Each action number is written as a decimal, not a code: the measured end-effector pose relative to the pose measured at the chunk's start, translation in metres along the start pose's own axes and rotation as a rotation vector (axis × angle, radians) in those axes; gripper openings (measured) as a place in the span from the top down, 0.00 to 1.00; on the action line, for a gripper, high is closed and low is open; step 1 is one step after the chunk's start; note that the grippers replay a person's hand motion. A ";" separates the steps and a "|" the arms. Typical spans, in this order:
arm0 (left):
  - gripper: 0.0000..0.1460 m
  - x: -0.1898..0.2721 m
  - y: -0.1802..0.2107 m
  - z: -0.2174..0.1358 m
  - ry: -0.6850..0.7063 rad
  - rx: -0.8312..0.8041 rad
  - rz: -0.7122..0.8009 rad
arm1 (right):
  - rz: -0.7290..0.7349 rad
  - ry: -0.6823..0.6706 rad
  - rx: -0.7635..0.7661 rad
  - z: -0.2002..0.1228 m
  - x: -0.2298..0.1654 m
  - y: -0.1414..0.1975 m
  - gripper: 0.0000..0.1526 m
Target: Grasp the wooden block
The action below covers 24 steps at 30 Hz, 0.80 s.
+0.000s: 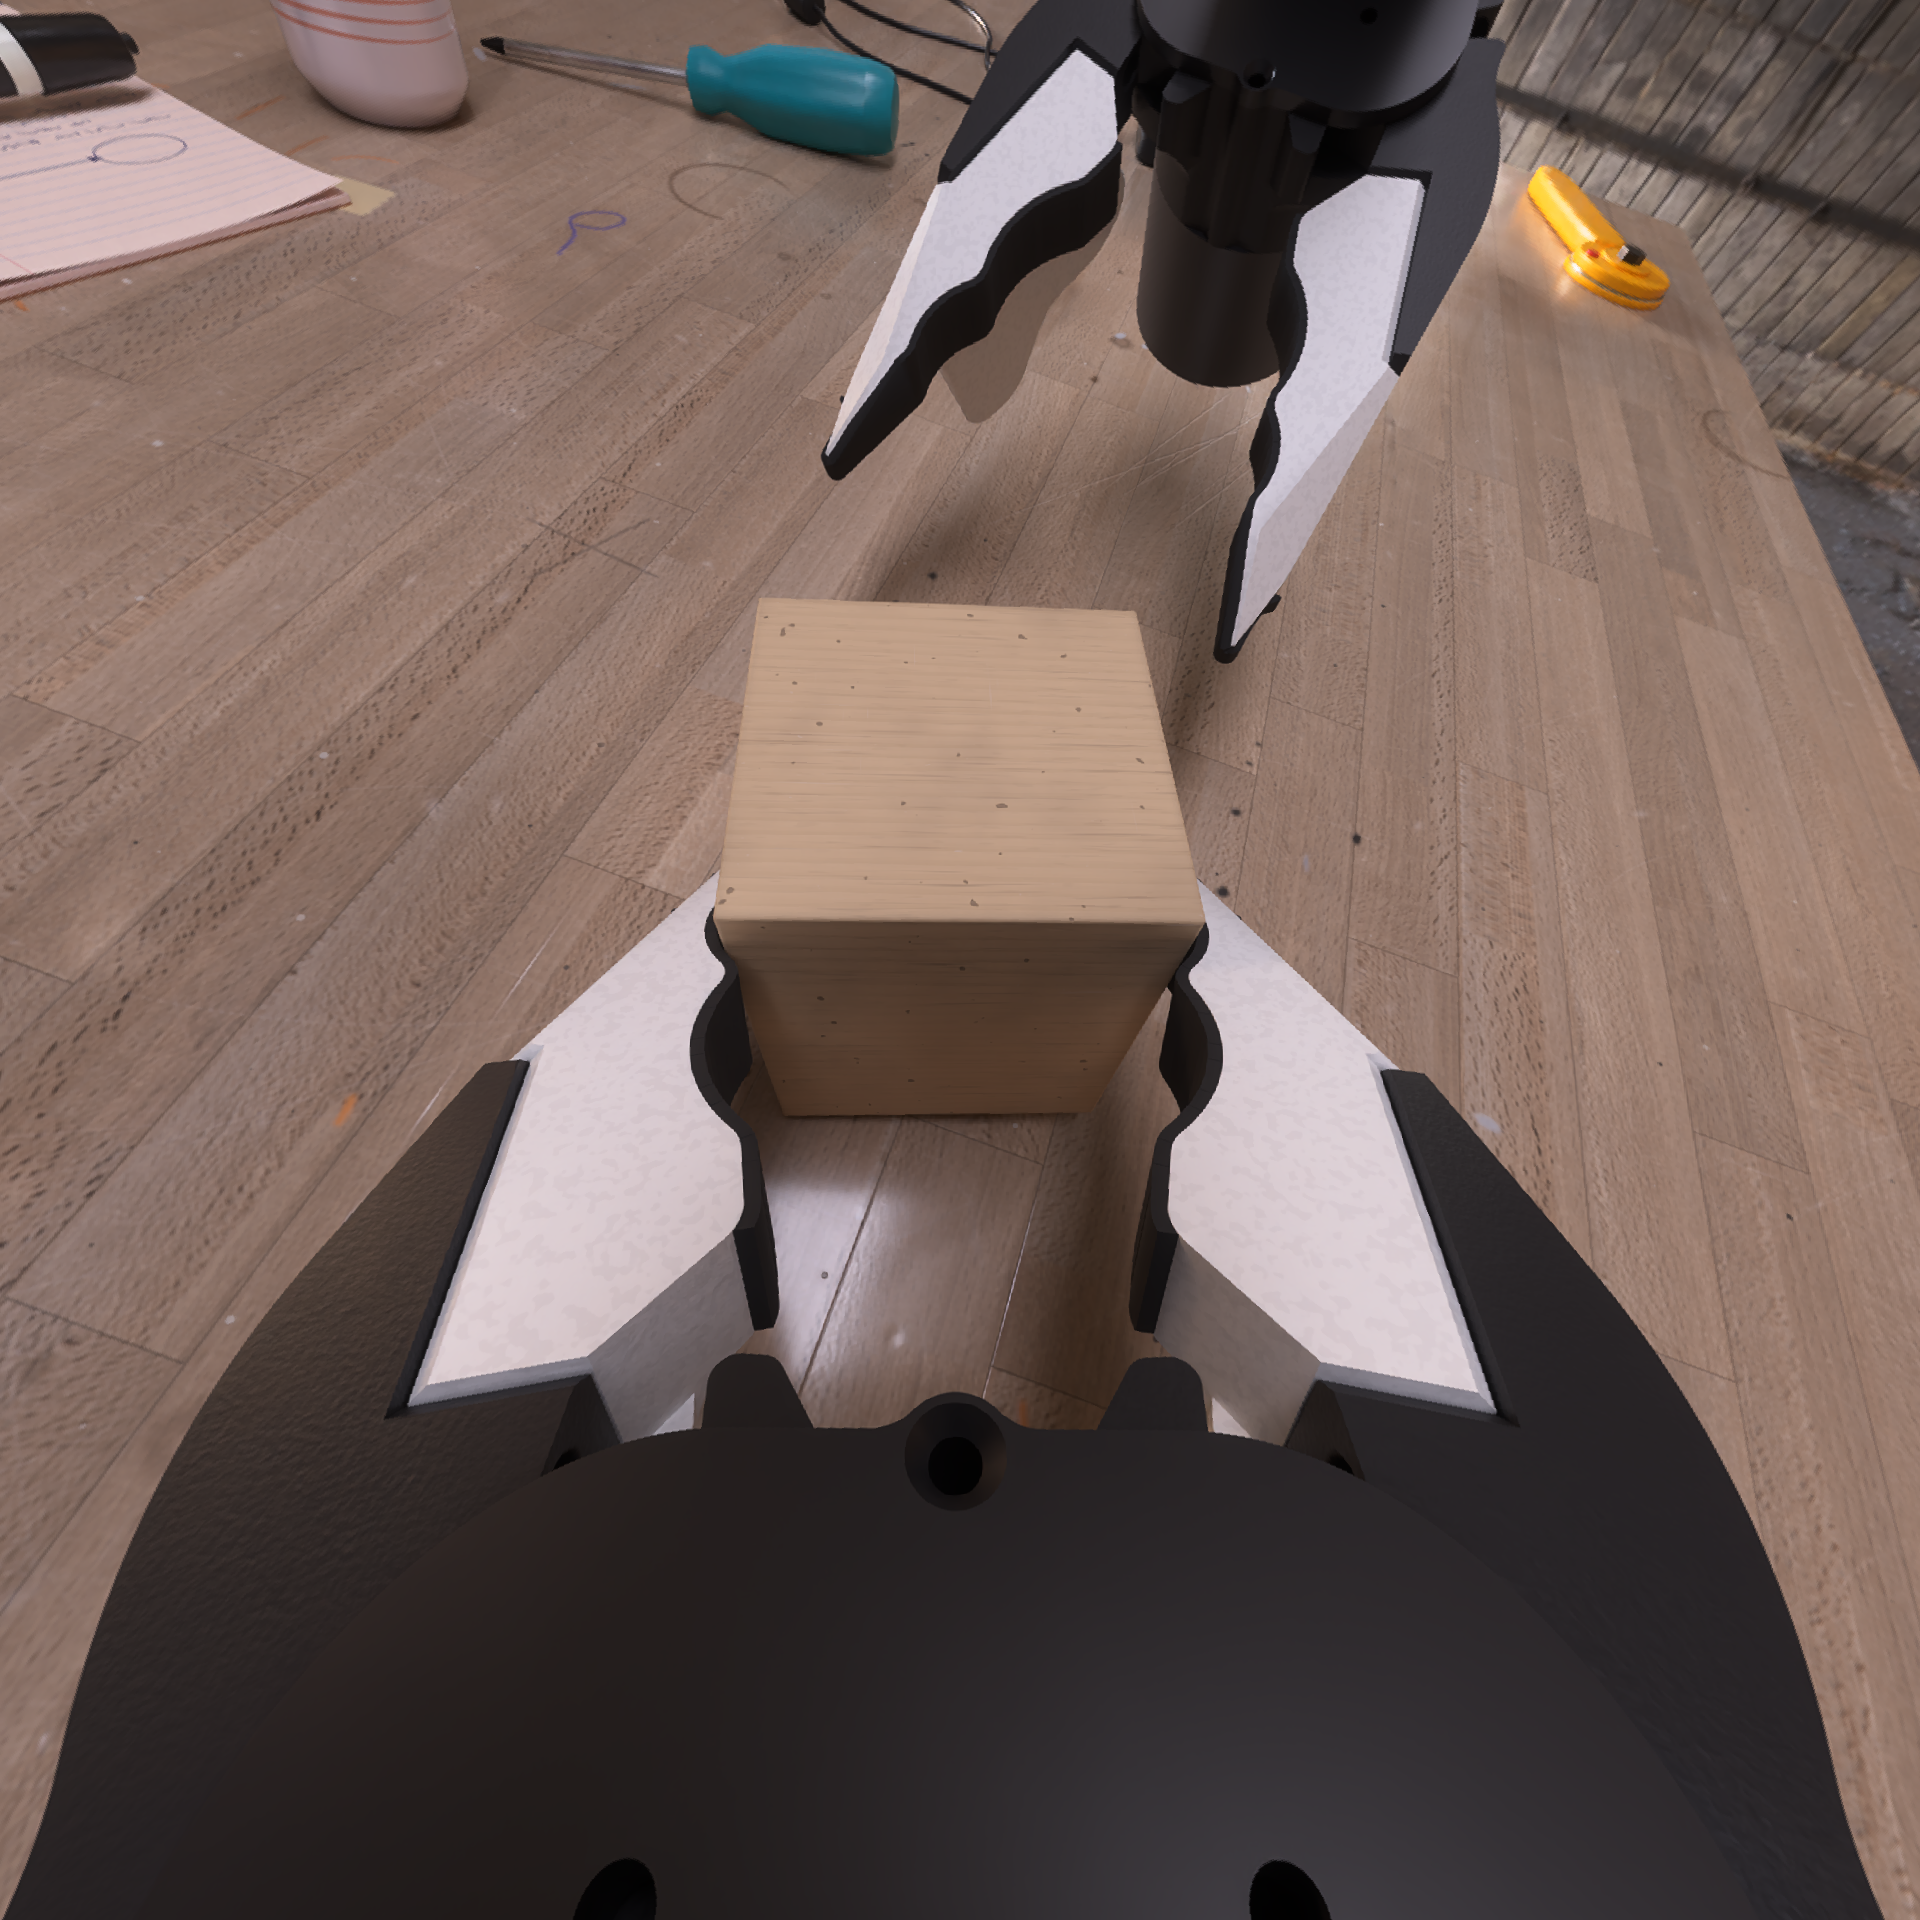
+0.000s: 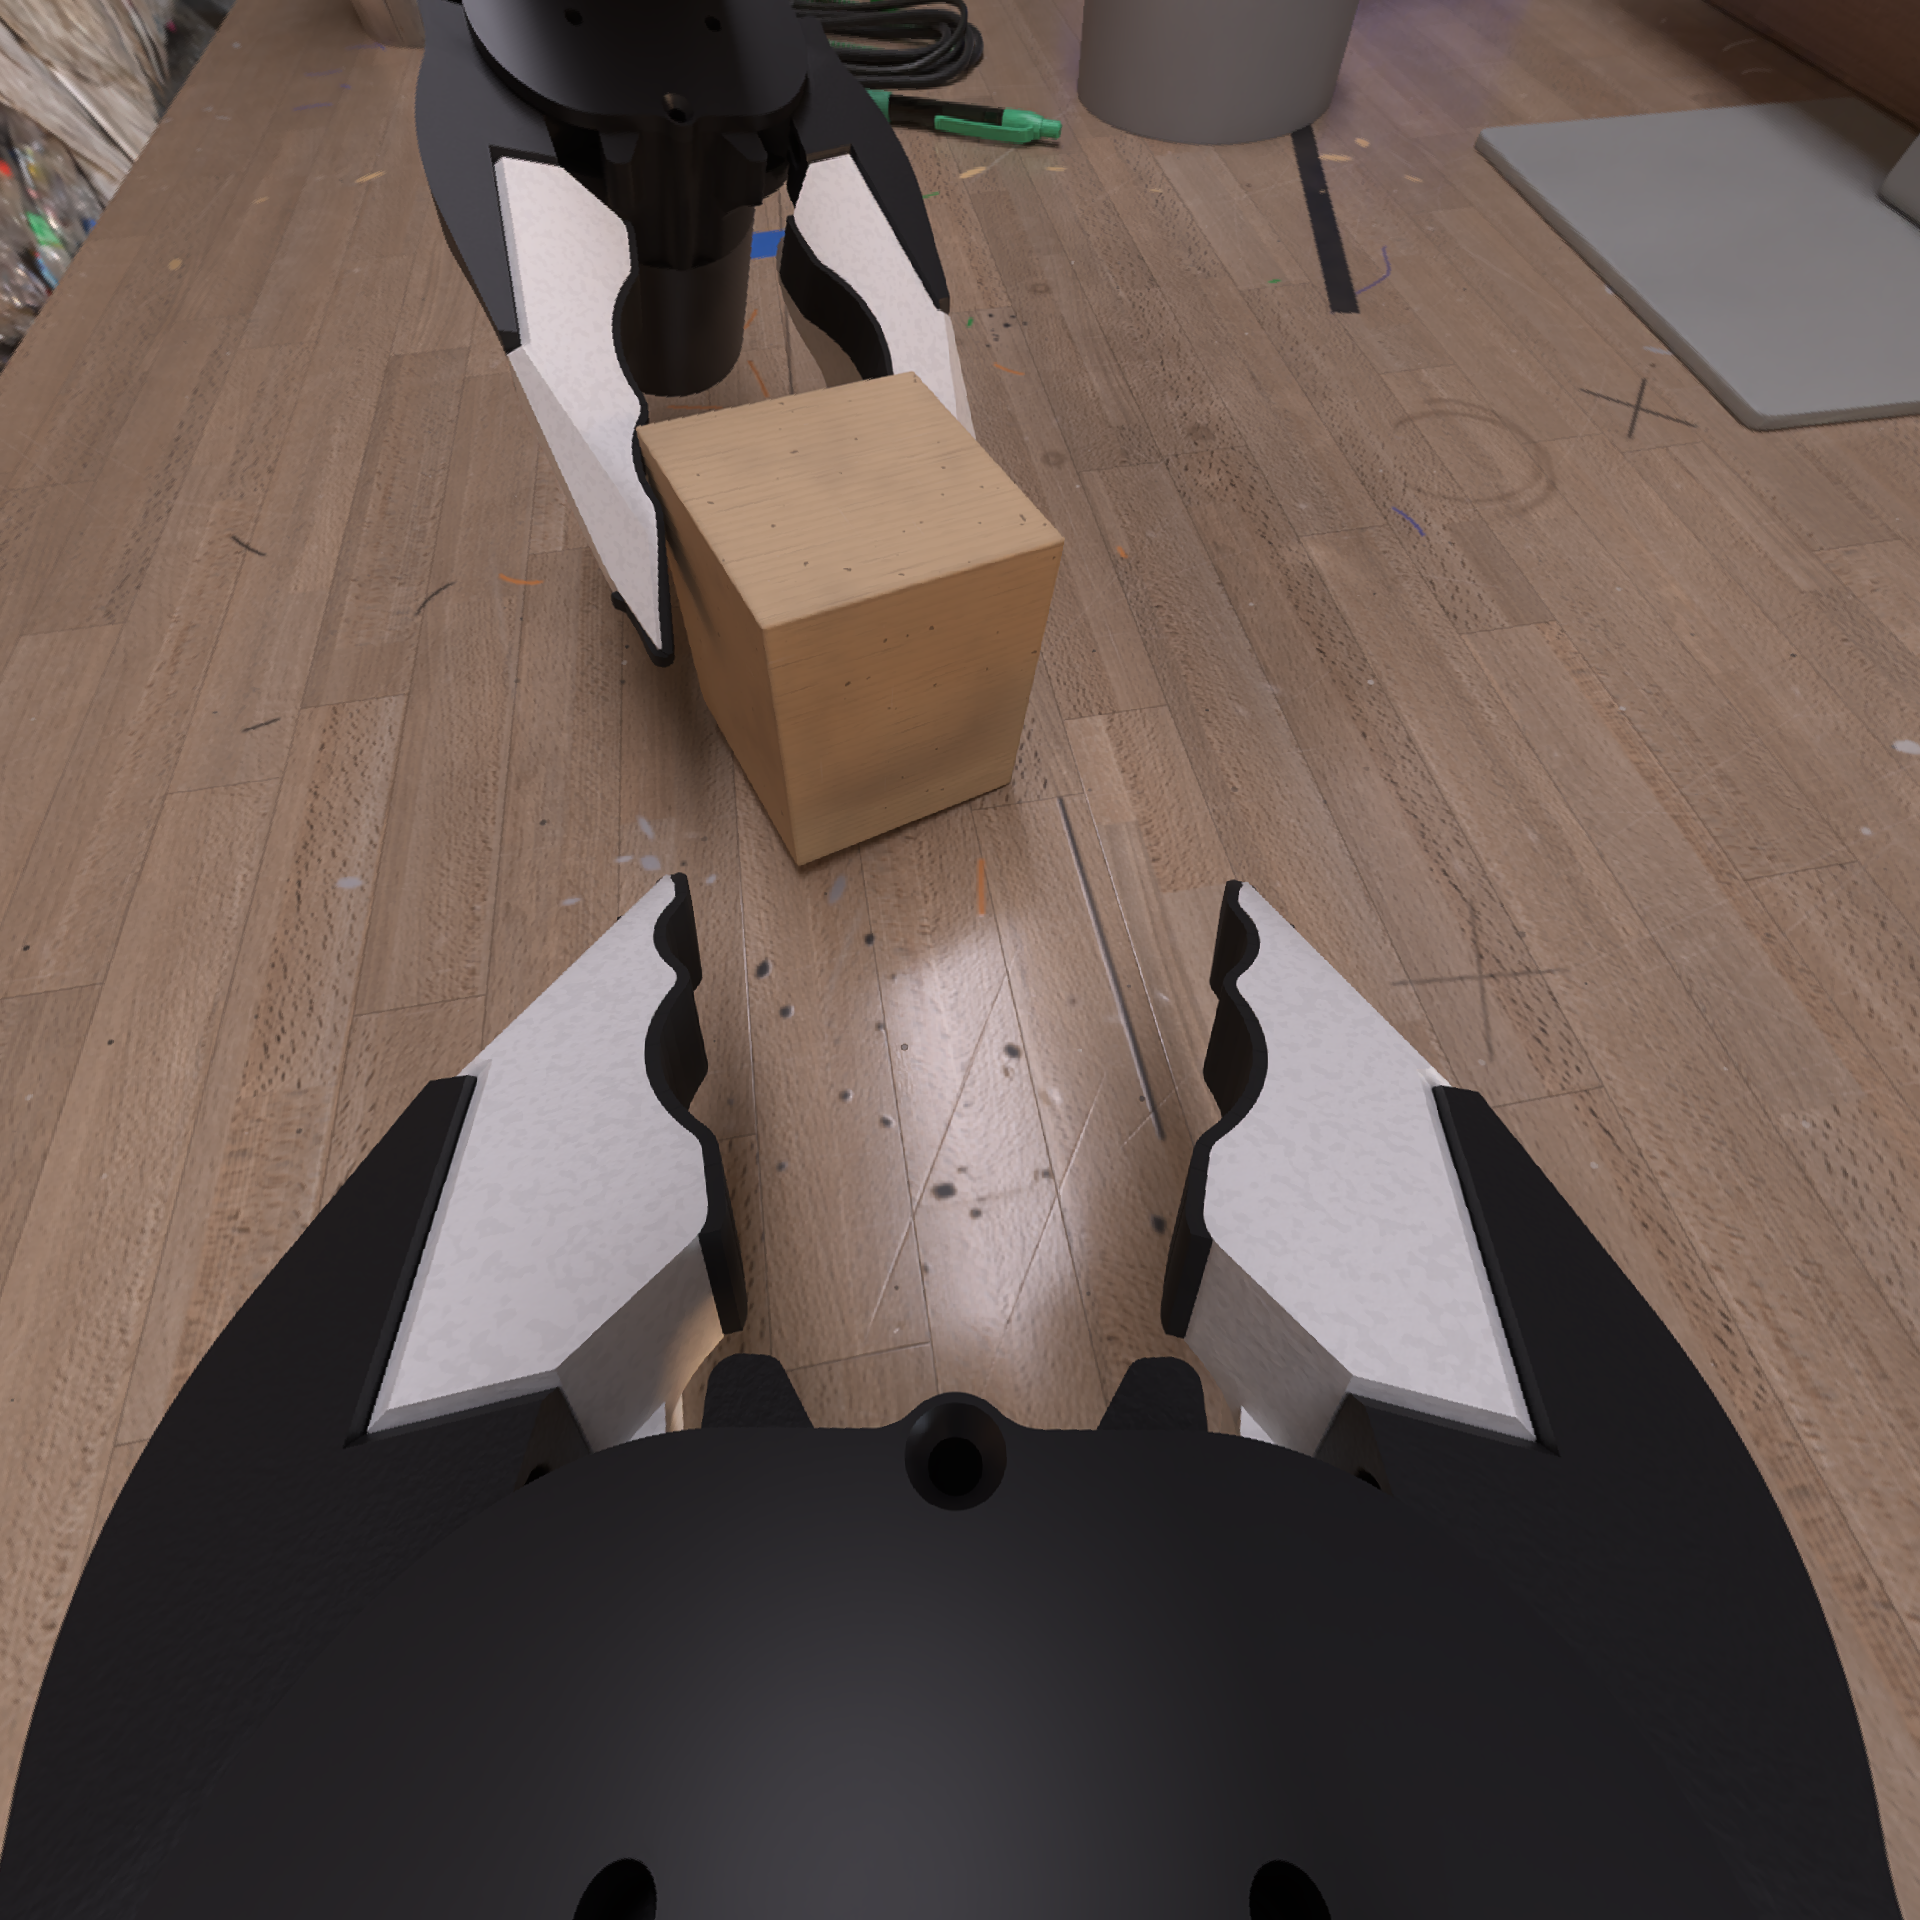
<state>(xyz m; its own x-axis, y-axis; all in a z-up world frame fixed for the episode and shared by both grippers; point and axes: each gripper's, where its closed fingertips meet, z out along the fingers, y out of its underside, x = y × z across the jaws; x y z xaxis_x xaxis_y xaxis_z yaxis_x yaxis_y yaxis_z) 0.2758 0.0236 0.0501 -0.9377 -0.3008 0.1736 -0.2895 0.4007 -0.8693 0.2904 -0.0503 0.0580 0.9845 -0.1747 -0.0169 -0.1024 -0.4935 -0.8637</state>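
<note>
The wooden block (image 1: 956, 790), a light tan cube, stands on the wooden tabletop. My left gripper (image 1: 961, 925) has one finger on each side of it, and both fingertips press against its side faces. In the right wrist view the block (image 2: 862, 603) stands ahead of me, with a left-gripper finger (image 2: 597, 468) against its left face and the other finger partly hidden behind it. My right gripper (image 2: 956, 883) is open and empty, a short way in front of the block. It shows in the left wrist view (image 1: 1034, 561) beyond the block, tips just above the table.
A teal screwdriver (image 1: 795, 99), a pink notepad (image 1: 135, 187), a pale mug (image 1: 374, 62) and a yellow cutter (image 1: 1595, 239) lie farther off. The table edge (image 1: 1766, 499) runs along the right. A green marker (image 2: 977, 120), a grey cylinder (image 2: 1216, 62) and a grey slab (image 2: 1745, 260) lie beyond.
</note>
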 end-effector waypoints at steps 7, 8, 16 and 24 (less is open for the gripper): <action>0.45 0.001 0.002 0.000 -0.002 0.003 0.001 | -0.002 0.001 -0.001 0.001 -0.001 0.002 0.35; 0.45 0.001 0.002 -0.001 -0.003 0.005 0.002 | -0.003 0.000 -0.003 0.001 -0.001 0.002 0.35; 0.45 0.003 0.002 -0.002 0.009 -0.004 -0.010 | 0.007 -0.003 -0.026 0.001 -0.004 0.001 0.35; 0.45 0.009 0.001 -0.005 0.013 -0.011 -0.019 | 0.016 -0.005 -0.027 0.000 -0.010 -0.001 0.35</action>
<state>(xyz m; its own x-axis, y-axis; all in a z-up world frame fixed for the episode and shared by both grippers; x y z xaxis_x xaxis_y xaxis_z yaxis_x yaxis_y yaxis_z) 0.2664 0.0258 0.0527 -0.9345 -0.2971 0.1960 -0.3091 0.4046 -0.8607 0.2809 -0.0486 0.0588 0.9834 -0.1786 -0.0333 -0.1221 -0.5137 -0.8492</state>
